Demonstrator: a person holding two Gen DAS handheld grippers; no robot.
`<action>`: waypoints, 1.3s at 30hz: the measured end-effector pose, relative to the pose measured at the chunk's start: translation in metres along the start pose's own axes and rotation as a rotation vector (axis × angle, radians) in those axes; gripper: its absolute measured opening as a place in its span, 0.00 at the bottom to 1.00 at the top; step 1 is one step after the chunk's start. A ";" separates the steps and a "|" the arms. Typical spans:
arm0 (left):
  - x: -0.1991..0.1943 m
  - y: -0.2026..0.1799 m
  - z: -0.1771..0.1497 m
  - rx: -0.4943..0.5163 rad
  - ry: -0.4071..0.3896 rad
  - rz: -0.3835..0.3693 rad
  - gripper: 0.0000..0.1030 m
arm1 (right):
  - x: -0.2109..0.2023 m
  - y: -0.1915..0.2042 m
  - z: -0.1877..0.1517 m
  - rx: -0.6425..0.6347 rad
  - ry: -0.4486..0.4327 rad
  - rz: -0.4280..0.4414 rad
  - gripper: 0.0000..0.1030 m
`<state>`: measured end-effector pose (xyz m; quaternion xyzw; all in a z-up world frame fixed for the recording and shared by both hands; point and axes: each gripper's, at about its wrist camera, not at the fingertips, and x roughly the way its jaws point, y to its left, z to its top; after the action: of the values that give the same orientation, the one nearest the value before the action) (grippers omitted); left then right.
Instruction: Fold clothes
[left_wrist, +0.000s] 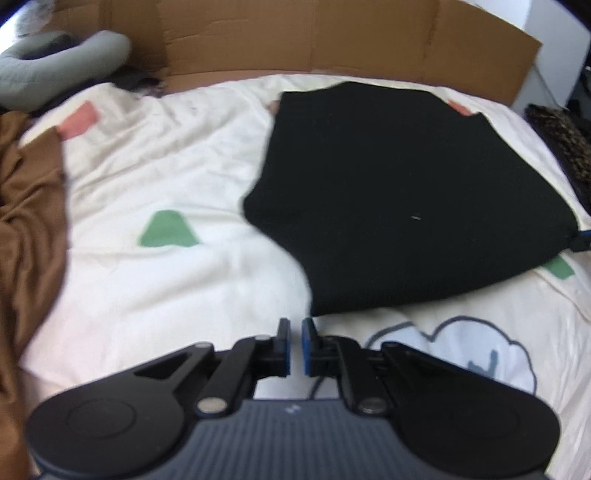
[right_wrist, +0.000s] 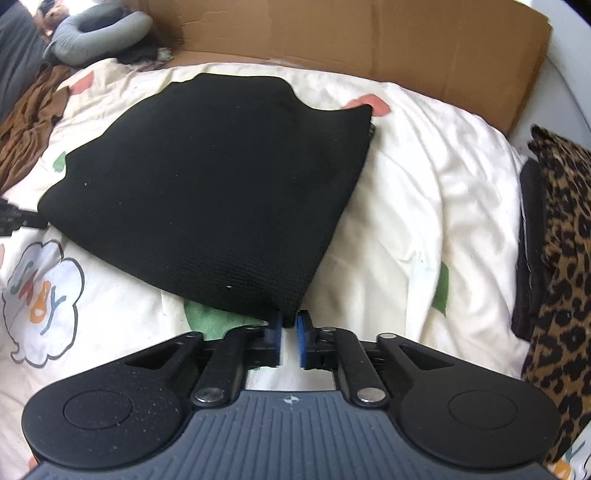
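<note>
Cream bedspread (right_wrist: 406, 184) carried a black garment (right_wrist: 207, 184), folded flat. Right gripper (right_wrist: 289, 332), nearly pressed together, touched its near corner at 12 o'clock. Left gripper (left_wrist: 295, 343), equally narrow, held nothing.

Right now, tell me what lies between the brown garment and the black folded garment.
Only printed cream bedding, bearing a green patch; the left wrist view shows it best.

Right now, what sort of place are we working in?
Most likely a bedroom: the black garment lies on a bed's cream printed duvet, a grey pillow sits at the far side, and other clothes are piled around.
</note>
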<state>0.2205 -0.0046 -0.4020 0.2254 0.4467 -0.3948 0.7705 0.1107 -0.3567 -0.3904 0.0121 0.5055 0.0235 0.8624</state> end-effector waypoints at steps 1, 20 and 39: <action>-0.004 0.004 0.002 -0.032 -0.012 0.009 0.08 | -0.003 -0.001 0.000 0.005 -0.006 -0.010 0.26; -0.007 -0.073 0.020 0.088 -0.109 -0.148 0.33 | -0.007 0.039 0.015 -0.107 -0.120 0.035 0.28; 0.001 -0.081 0.022 0.136 -0.085 -0.110 0.43 | 0.016 0.054 0.018 -0.154 -0.089 0.027 0.28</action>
<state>0.1666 -0.0678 -0.3913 0.2355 0.3975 -0.4753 0.7487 0.1332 -0.3014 -0.3930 -0.0463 0.4633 0.0732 0.8820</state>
